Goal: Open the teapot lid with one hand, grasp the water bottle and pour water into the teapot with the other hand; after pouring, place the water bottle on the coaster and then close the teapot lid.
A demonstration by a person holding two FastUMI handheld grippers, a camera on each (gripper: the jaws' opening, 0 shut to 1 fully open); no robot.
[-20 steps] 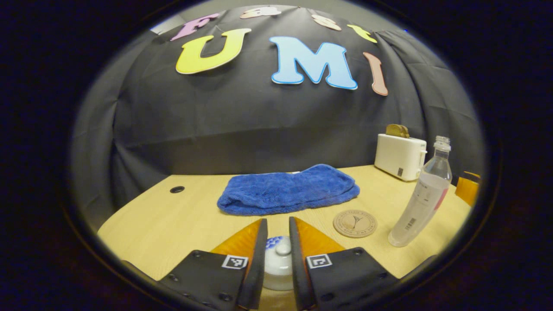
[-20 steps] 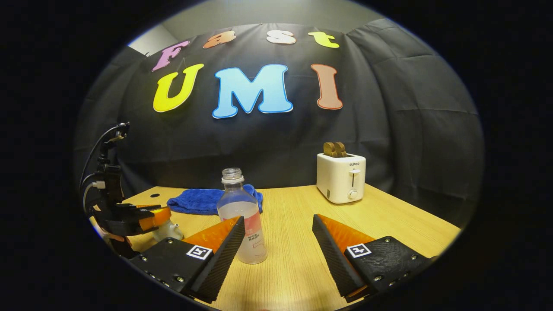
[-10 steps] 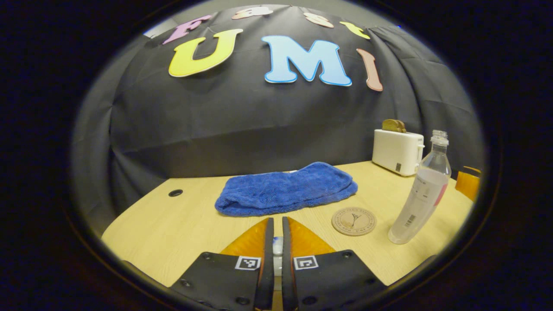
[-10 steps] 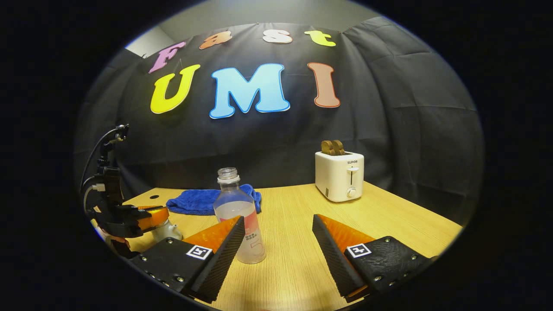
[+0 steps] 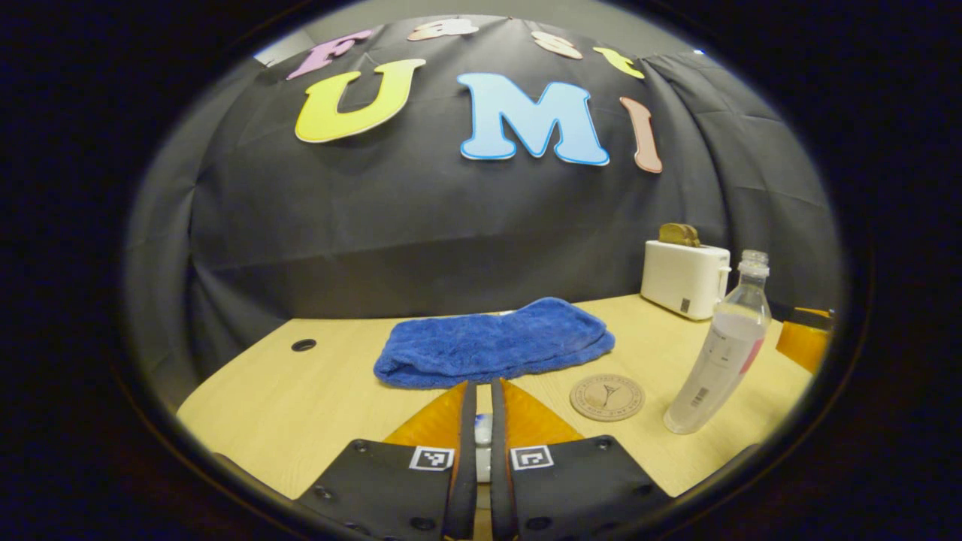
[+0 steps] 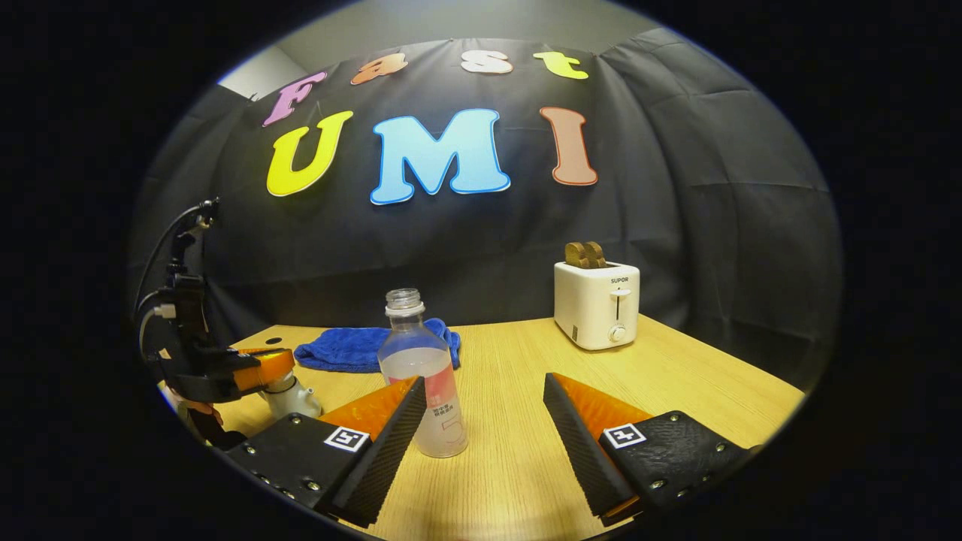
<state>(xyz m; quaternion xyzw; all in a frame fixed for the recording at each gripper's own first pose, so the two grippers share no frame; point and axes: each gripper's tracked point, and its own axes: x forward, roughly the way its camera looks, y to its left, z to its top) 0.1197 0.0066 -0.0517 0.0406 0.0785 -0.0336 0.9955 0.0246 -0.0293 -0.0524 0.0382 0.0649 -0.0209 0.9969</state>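
Observation:
My left gripper (image 5: 483, 406) is shut on the knob of the white teapot lid (image 5: 483, 434), which shows as a sliver between the fingers. In the right gripper view that gripper (image 6: 259, 366) hovers over the white teapot (image 6: 294, 402) at the far left; whether the lid is off the pot I cannot tell. The clear, uncapped water bottle (image 6: 421, 379) stands upright, partly full, just beyond the left finger of my right gripper (image 6: 485, 387). That gripper is open and holds nothing. The round wooden coaster (image 5: 606, 397) lies left of the bottle (image 5: 718, 353).
A folded blue towel (image 5: 496, 342) lies at the back of the wooden table (image 5: 301, 406). A white toaster (image 6: 597, 304) with toast in it stands at the back right. A cable hole (image 5: 304, 345) sits near the table's left rear.
The left gripper shut on the lid knob, then rose slightly. The right gripper stayed open and almost still behind the bottle.

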